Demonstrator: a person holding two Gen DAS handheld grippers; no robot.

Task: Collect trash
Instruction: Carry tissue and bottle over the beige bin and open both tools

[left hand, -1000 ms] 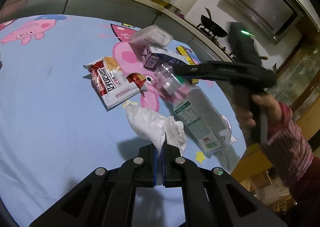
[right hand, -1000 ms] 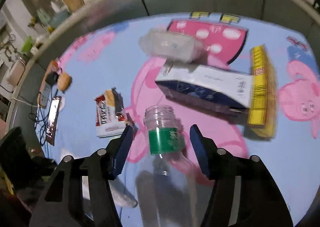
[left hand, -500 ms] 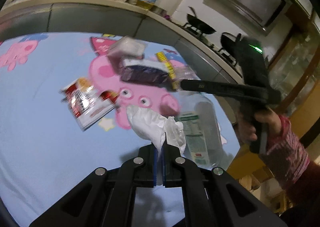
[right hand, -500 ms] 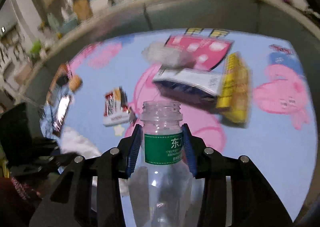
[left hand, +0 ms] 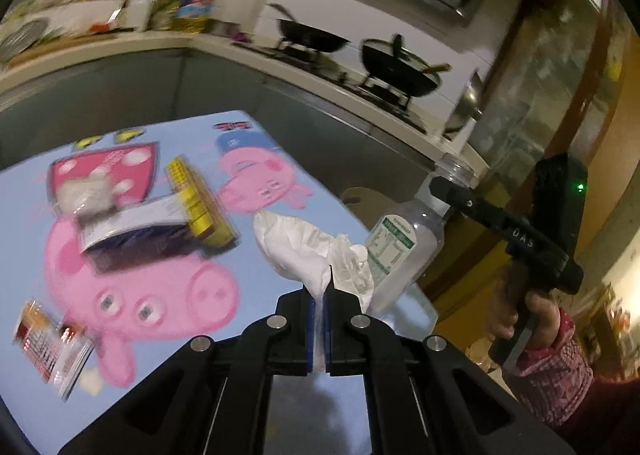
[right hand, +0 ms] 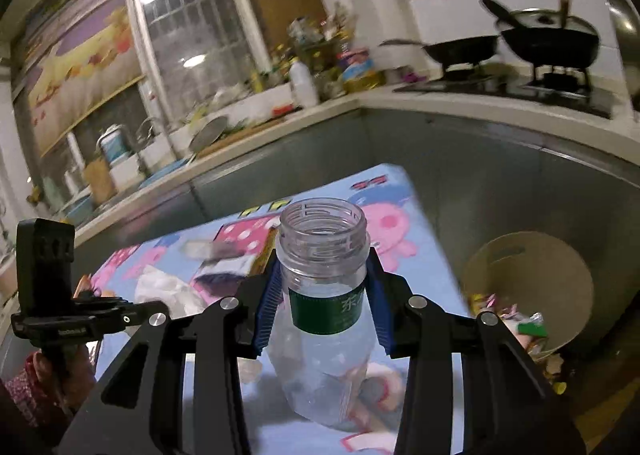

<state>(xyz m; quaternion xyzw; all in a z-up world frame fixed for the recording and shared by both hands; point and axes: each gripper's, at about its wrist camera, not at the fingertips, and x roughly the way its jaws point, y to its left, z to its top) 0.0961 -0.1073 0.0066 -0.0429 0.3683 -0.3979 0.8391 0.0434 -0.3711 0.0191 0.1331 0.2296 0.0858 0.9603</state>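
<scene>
My left gripper (left hand: 319,293) is shut on a crumpled white tissue (left hand: 308,251) and holds it above the blue cartoon-pig tablecloth (left hand: 168,351). My right gripper (right hand: 323,287) is shut on the neck of an empty clear plastic bottle (right hand: 324,319) with a green label, lifted off the table; the bottle also shows in the left wrist view (left hand: 404,247). A dark carton (left hand: 132,231), a yellow box (left hand: 198,203), a clear wrapper (left hand: 86,191) and a red snack packet (left hand: 52,351) lie on the cloth.
A round bin (right hand: 528,287) with trash inside stands on the floor past the table's right edge. A grey kitchen counter (right hand: 480,151) with woks (right hand: 548,35) on a stove wraps behind the table.
Both grippers have lifted and swung right, toward the table's edge. The right gripper closed on the bottle neck and raised it upright. The left still holds the tissue.
</scene>
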